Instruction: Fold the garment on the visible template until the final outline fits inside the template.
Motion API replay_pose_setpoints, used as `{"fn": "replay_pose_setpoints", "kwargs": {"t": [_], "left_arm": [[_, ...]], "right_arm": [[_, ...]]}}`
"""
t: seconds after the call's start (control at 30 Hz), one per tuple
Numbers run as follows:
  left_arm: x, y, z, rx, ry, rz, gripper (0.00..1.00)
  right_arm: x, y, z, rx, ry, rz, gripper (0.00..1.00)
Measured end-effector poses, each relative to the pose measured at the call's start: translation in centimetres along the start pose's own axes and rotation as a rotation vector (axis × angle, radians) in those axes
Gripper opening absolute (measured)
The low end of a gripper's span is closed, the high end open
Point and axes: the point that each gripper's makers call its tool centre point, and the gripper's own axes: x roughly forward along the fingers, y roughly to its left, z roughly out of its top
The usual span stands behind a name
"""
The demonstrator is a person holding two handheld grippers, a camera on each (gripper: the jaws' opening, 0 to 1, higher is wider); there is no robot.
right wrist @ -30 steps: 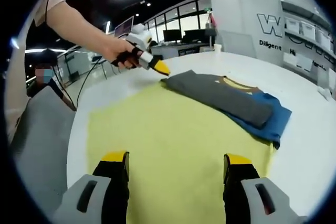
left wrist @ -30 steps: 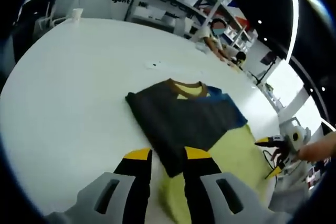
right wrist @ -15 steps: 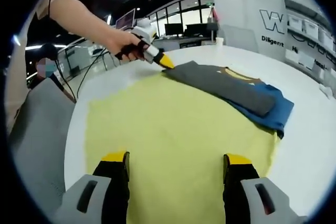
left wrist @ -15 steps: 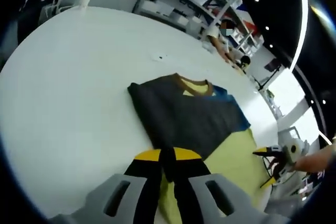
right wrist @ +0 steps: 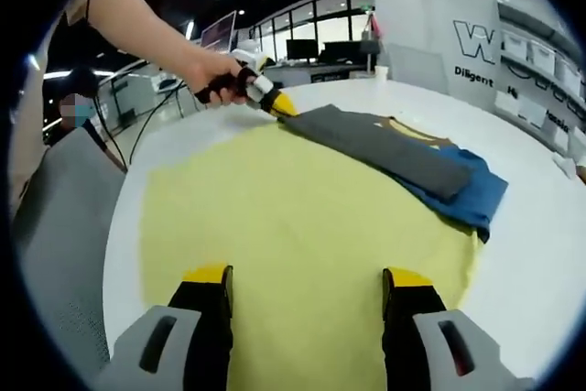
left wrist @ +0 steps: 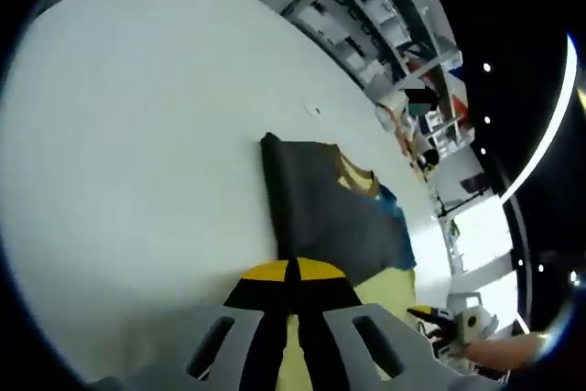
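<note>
on the yellow template (right wrist: 275,217), left gripper (left wrist: 291,272) apparently pinches the folded garment (left wrist: 320,212); right gripper (right wrist: 307,276) hovers, jaws apart.

Table (left wrist: 137,116): wide bare white surface to the left of the garment, open for a pass.
Template (right wrist: 275,226): flat yellow sheet, bare in front of the right gripper (right wrist: 307,276), whose 2 jaws stand apart.
Garment (right wrist: 394,157): low folded stack on the template's far edge.
Left gripper (left wrist: 291,271): clamped at the garment's near corner, blocking that side.
</note>
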Motion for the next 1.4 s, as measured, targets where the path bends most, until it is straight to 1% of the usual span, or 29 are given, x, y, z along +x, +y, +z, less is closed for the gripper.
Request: {"fn": "replay_pose_setpoints", "kwargs": {"t": [0.03,0.1,0.17,0.3,0.33,0.37,0.4,0.47,0.57,0.6,0.63,0.67,0.8,0.83,0.93,1.0,1.13,1.33,1.4], "left_arm": [[-0.2,0.2,0.0,-0.032,0.004,-0.001,0.0],[-0.5,0.6,0.1,-0.066,-0.002,0.0,0.0],[-0.6,0.4,0.0,-0.048,-0.002,-0.004,0.0],[-0.5,0.2,-0.1,-0.058,-0.003,-0.01,0.0],[-0.5,0.2,-0.1,-0.056,-0.007,0.002,0.0],[-0.4,0.6,0.1,-0.051,-0.018,0.031,0.02],[-0.5,0.1,0.1,-0.031,-0.02,0.002,0.06],[-0.5,-0.2,0.3,-0.042,-0.029,-0.011,0.12],[-0.5,-0.2,0.3,-0.04,-0.02,-0.013,0.14],[-0.5,-0.3,0.2,-0.036,-0.012,-0.013,0.13],[-0.5,-0.3,-0.3,0.002,0.009,-0.007,0.12],[-0.5,-0.3,-0.5,0.018,0.02,0.0,0.1],[-0.3,-0.5,-1.7,0.037,0.056,-0.008,0.04],[-0.4,-0.4,-1.9,0.062,0.065,-0.007,0.02],[-0.5,-0.3,-1.7,0.066,0.062,-0.009,0.01],[-0.6,-0.2,-1.5,0.087,0.057,-0.004,0.0],[-0.6,0.1,-1.5,0.06,0.058,-0.002,0.0],[-1.0,0.0,-1.5,0.057,0.049,0.013,0.02],[-1.4,0.1,-1.5,0.06,0.043,0.018,0.0]], "right_arm": [[0.0,-0.1,0.0,0.001,-0.001,-0.002,0.61],[0.0,-0.2,0.0,-0.003,0.003,-0.007,0.6],[0.0,-0.2,0.0,-0.005,0.006,-0.009,0.59],[0.0,-0.2,0.0,-0.007,0.008,-0.01,0.6],[0.0,-0.1,0.0,-0.002,0.007,-0.009,0.61],[0.0,-0.1,0.0,0.0,0.007,-0.009,0.61],[0.0,-0.1,0.0,-0.002,0.008,-0.009,0.61],[0.0,-0.1,0.0,-0.001,0.009,-0.009,0.61],[0.0,-0.1,0.0,0.0,0.009,-0.01,0.62],[0.0,-0.1,0.0,0.0,0.009,-0.01,0.62],[0.0,-0.1,0.0,0.001,0.009,-0.01,0.62],[0.0,-0.1,0.0,0.0,0.009,-0.01,0.62],[0.0,-0.1,0.0,-0.002,0.011,-0.008,0.61],[0.0,-0.1,0.0,-0.002,0.011,-0.008,0.61],[0.0,-0.2,0.0,-0.003,0.013,-0.008,0.6],[0.0,-0.2,0.0,-0.003,0.013,-0.009,0.6],[0.0,-0.2,0.0,-0.002,0.012,-0.011,0.59],[-0.1,-0.2,0.0,0.003,0.02,-0.007,0.6],[-0.2,-0.2,0.0,0.004,0.025,-0.005,0.6]]}}
